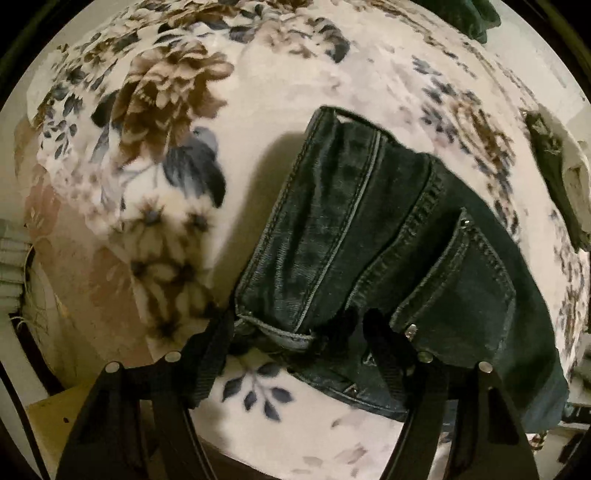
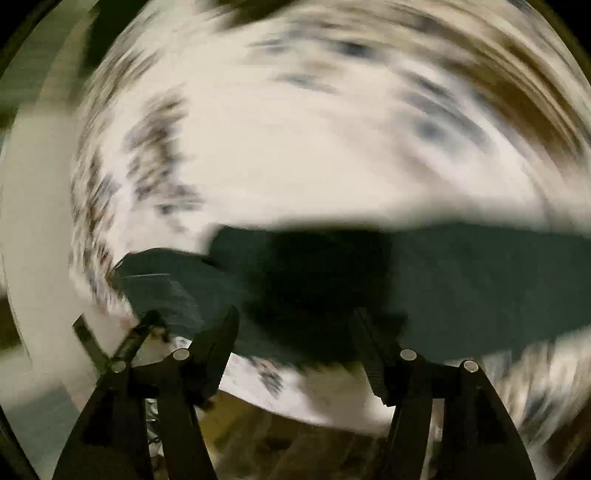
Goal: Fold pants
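Note:
Dark blue jeans lie folded into a compact stack on a floral blanket; seams and a back pocket face up. My left gripper is open just above the stack's near edge, one finger left of the cloth and one over the pocket, holding nothing. In the right wrist view everything is motion-blurred: the jeans show as a dark band across the middle. My right gripper is open at their near edge, apparently empty.
A dark green garment lies at the blanket's far right edge, and another dark item at the right. The bed's near edge and a cardboard-coloured surface lie below left.

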A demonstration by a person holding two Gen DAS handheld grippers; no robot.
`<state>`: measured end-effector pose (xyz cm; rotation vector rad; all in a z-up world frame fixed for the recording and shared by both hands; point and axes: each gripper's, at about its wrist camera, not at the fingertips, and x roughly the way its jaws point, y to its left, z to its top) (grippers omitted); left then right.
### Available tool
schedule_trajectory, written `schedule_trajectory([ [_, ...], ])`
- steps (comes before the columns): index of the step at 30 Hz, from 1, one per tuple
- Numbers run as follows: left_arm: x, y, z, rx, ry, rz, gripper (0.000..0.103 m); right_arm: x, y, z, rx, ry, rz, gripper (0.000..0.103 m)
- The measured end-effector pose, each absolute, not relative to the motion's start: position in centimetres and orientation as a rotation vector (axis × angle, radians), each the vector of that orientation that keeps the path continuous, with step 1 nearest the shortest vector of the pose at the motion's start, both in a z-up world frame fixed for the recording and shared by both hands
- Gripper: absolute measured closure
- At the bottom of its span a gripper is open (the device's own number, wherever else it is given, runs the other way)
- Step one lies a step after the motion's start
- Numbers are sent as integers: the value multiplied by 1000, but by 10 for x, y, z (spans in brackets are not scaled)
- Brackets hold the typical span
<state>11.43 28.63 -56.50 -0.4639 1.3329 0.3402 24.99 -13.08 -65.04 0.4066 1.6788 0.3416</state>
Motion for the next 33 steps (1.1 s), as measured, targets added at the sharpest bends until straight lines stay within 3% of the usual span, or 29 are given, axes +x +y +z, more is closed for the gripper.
schedule_trajectory([
  [6, 127, 274, -573, -461, 1322, 365, 32, 325, 13, -703, -171, 1849, 580, 39],
  [8, 120, 272, -574, -475, 1319, 368, 32, 314, 23, -721, -294, 1884, 591, 50],
  [9, 117, 272, -574, -477, 1318, 368, 31, 311, 26, -723, -294, 1888, 607, 81],
  [10, 116, 271, -575, -476, 1318, 366, 31, 311, 26, -719, -271, 1863, 577, 93],
  [14, 135, 282, -578, -469, 1319, 348, 31, 317, 5, -681, -161, 1699, 461, 95],
  [16, 138, 287, -582, -468, 1321, 333, 30, 331, -24, -661, 12, 1633, 389, 102],
  [24, 133, 285, -578, -481, 1344, 342, 30, 356, -64, -643, 283, 1654, 489, 98],
  [26, 129, 283, -570, -507, 1335, 343, 30, 342, -49, -641, 269, 1683, 543, 76],
  [27, 127, 282, -564, -517, 1328, 348, 30, 333, -43, -650, 273, 1748, 586, 56],
  [28, 126, 280, -560, -518, 1322, 353, 30, 330, -42, -661, 284, 1794, 608, 54],
  [29, 125, 278, -556, -513, 1318, 358, 25, 322, -29, -676, 270, 1819, 619, 54],
  [30, 124, 274, -552, -494, 1318, 364, 14, 319, -32, -687, 173, 1782, 540, 59],
  [31, 123, 269, -548, -472, 1320, 367, 10, 321, -36, -695, 92, 1737, 450, 65],
  [33, 123, 253, -537, -413, 1322, 356, 9, 326, -68, -690, 191, 1621, 304, 65],
])
